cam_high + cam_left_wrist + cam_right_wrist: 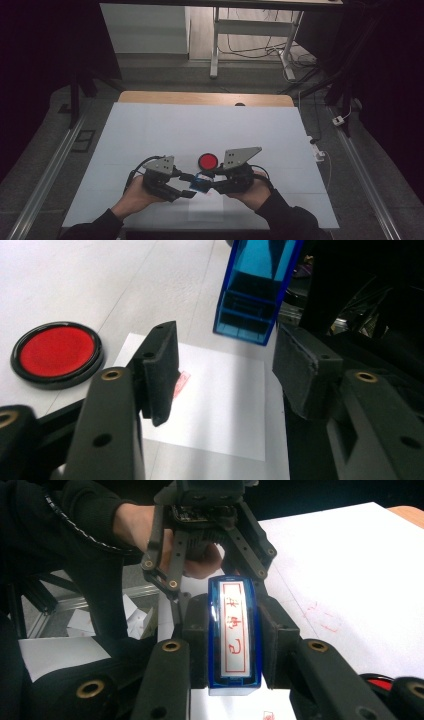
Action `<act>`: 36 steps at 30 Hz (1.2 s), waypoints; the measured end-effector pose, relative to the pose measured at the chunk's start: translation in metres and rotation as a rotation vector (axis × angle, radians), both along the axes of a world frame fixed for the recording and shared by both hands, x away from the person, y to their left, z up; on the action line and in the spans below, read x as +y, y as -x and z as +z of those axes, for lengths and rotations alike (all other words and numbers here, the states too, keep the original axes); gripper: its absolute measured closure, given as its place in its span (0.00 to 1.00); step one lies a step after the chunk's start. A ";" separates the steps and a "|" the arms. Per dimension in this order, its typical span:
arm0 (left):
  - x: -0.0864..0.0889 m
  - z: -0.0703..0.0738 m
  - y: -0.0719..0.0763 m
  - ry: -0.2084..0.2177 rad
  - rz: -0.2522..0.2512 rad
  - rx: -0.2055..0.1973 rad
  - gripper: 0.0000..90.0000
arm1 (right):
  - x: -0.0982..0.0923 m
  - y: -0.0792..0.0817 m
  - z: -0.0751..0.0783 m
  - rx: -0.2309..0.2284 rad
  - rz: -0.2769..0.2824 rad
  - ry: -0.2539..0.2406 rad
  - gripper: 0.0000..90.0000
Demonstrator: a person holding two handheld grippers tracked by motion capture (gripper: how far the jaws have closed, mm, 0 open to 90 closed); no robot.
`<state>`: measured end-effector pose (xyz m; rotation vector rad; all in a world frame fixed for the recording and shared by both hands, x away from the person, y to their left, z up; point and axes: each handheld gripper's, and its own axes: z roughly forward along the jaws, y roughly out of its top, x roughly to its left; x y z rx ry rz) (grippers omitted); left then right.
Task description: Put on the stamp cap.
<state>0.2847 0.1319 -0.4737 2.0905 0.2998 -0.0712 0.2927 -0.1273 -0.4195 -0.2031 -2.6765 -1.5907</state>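
Note:
A blue translucent stamp [233, 632] with a white label of red characters sits between my right gripper's [233, 645] pads, which are shut on its sides. In the high view the stamp [200, 184] hangs between the two grippers, just above a white sheet of paper [206, 207]. My left gripper [225, 370] stands open facing the stamp's [252, 295] end, its pads apart and clear of it. A red stamped mark [181, 383] shows on the paper [215, 405] under the left jaw. A round red ink pad [208, 161] in a black rim lies just behind the grippers.
The white table top [150, 135] stretches wide to the left, right and back. Faint red marks [325, 617] show on the table surface. A wooden edge [205, 98] runs along the far side. The ink pad [56, 352] lies left of the paper.

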 end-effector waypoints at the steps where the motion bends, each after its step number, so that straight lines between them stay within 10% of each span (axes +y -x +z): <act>1: 0.001 0.000 0.000 -0.005 0.010 0.002 0.47 | 0.000 0.000 0.000 0.001 -0.002 0.000 0.77; 36: 0.049 0.009 0.038 -0.106 0.390 0.059 0.09 | -0.006 -0.001 -0.002 -0.026 -0.079 0.046 0.77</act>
